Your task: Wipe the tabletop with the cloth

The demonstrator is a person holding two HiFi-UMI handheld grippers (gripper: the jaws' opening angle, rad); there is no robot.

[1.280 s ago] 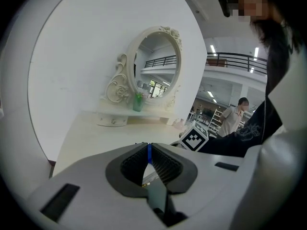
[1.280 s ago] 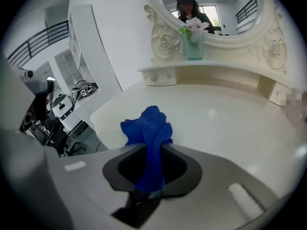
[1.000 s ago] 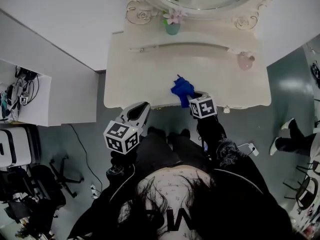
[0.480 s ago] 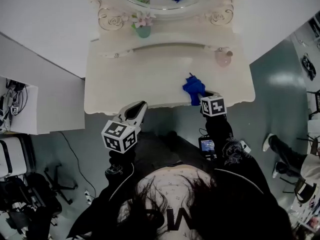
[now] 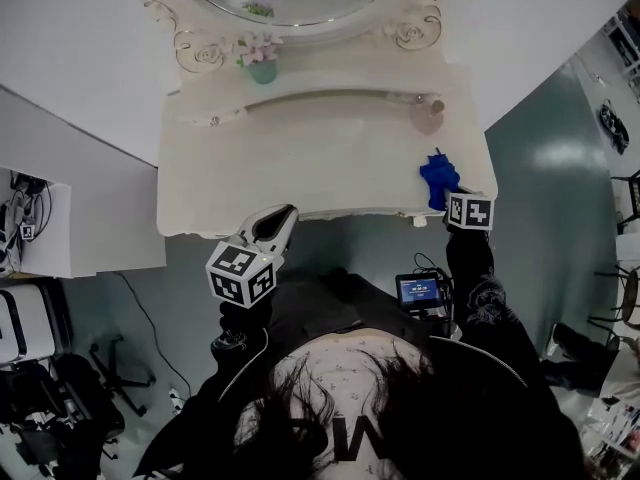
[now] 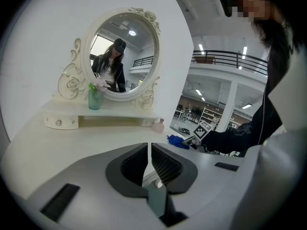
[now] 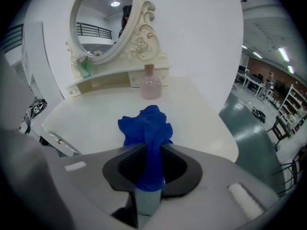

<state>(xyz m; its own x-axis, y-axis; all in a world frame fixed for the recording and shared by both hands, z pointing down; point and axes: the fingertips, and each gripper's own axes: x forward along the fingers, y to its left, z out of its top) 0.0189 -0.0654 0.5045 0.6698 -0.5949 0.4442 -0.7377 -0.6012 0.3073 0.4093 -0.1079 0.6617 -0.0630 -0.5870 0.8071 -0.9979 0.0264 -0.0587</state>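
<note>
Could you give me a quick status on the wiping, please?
Right gripper shut on blue cloth, right front corner of tabletop. Left gripper shut, empty. Pink bottle beyond cloth.

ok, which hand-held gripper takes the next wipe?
Right. The right hand-held gripper is shut on the blue cloth over the tabletop; the left hand-held gripper is shut, empty, at the front edge.

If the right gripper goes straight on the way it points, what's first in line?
Past the blue cloth it grips, the right gripper would likely meet the pink bottle first, standing almost dead ahead on the tabletop; depth is unclear.
</note>
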